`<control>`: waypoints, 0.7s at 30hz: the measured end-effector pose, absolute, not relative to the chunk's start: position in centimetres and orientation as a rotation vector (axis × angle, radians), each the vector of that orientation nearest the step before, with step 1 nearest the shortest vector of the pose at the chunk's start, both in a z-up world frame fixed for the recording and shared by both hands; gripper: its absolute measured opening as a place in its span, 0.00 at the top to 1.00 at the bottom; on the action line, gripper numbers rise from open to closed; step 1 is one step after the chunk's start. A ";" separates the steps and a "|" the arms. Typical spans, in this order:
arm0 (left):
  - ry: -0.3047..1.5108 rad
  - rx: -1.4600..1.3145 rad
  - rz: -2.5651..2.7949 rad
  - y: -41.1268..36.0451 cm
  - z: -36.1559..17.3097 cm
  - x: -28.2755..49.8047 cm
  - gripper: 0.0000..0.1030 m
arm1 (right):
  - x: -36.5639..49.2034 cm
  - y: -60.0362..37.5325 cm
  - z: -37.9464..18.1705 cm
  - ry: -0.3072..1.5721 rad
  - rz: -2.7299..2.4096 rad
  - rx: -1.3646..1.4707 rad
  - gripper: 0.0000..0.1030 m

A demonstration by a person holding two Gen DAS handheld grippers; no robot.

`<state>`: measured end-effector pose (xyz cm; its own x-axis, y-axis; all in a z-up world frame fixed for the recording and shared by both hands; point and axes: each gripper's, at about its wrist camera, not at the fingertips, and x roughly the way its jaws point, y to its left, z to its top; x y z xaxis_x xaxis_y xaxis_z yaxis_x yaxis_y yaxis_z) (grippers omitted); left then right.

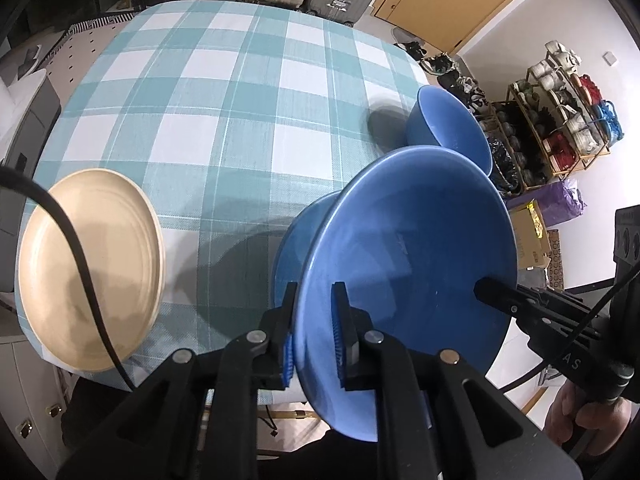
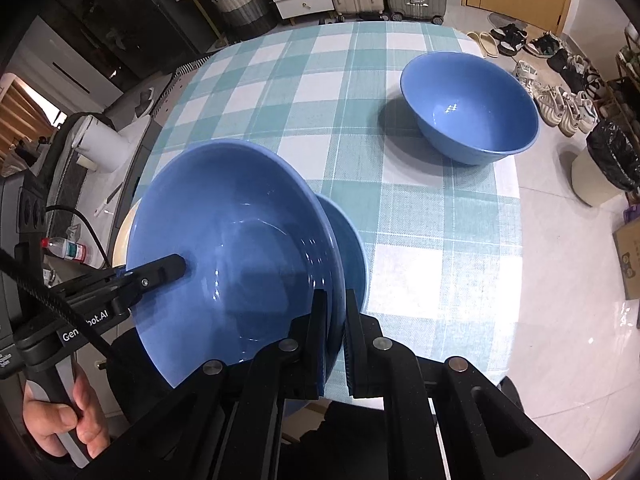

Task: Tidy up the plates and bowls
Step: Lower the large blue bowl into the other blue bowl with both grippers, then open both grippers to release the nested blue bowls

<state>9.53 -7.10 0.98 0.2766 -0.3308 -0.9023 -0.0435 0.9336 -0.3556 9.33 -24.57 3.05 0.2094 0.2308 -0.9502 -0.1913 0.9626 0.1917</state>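
Left wrist view shows the left gripper (image 1: 316, 320) with its jaws nearly shut over the near-left rim of a blue bowl (image 1: 420, 248), one pad inside and one outside. The right gripper (image 1: 486, 292) pinches the opposite rim. The bowl hangs between the two, tilted, just above a second blue bowl (image 1: 296, 240) standing on the table (image 1: 200, 120) at its near edge. I judge the step in hand to be nesting the held bowl into the one below.

To do it well, both hands should sink together so the bowl levels out, its foot centred over the lower bowl's opening. Neither grip should let go until the bowl sits inside. If one side releases early, the bowl could tip and knock the lower rim or slide off the near edge.

Only this view shows the cream plate (image 1: 92, 268), near left on the table and apart from the bowls. It also shows the third bowl (image 1: 448, 124) only edge-on, far right.

Right wrist view shows the right gripper (image 2: 334, 332) with jaws closed almost fully on the held bowl's (image 2: 232, 248) right rim, and the left gripper (image 2: 176, 266) reaching over the other side. It shows the third bowl (image 2: 472, 108) clearly: upright, empty, well apart at the far right. The lower bowl (image 2: 348, 248) peeks out just behind the held one, showing they are not yet aligned. The plate is only a pale sliver here.
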 end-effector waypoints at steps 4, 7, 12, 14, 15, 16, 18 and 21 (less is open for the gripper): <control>1.296 -0.321 -0.188 -7.2 0.5 9.6 0.88 | 9.5 -24.5 2.1 1.338 0.291 0.032 0.93; 1.302 -0.313 -0.185 -7.3 0.1 9.6 0.87 | 9.6 -24.4 1.5 1.340 0.288 0.031 0.93; 1.316 -0.310 -0.182 -7.2 -1.0 9.5 0.87 | 9.7 -24.7 0.8 1.319 0.287 0.058 0.93; 1.327 -0.307 -0.177 -7.2 -1.4 9.5 0.87 | 9.6 -24.6 0.4 1.324 0.288 0.058 0.93; 1.329 -0.306 -0.174 -7.2 -1.6 9.4 0.87 | 9.5 -24.6 0.2 1.325 0.288 0.054 0.93; 1.330 -0.303 -0.172 -7.2 -1.7 9.4 0.87 | 9.4 -24.5 0.0 1.328 0.287 0.047 0.93; 1.327 -0.295 -0.174 -7.3 -1.8 9.4 0.87 | 9.4 -24.3 -0.3 1.330 0.284 0.031 0.93; 1.326 -0.289 -0.176 -7.4 -1.8 9.4 0.86 | 9.5 -24.3 -0.6 1.331 0.276 0.028 0.93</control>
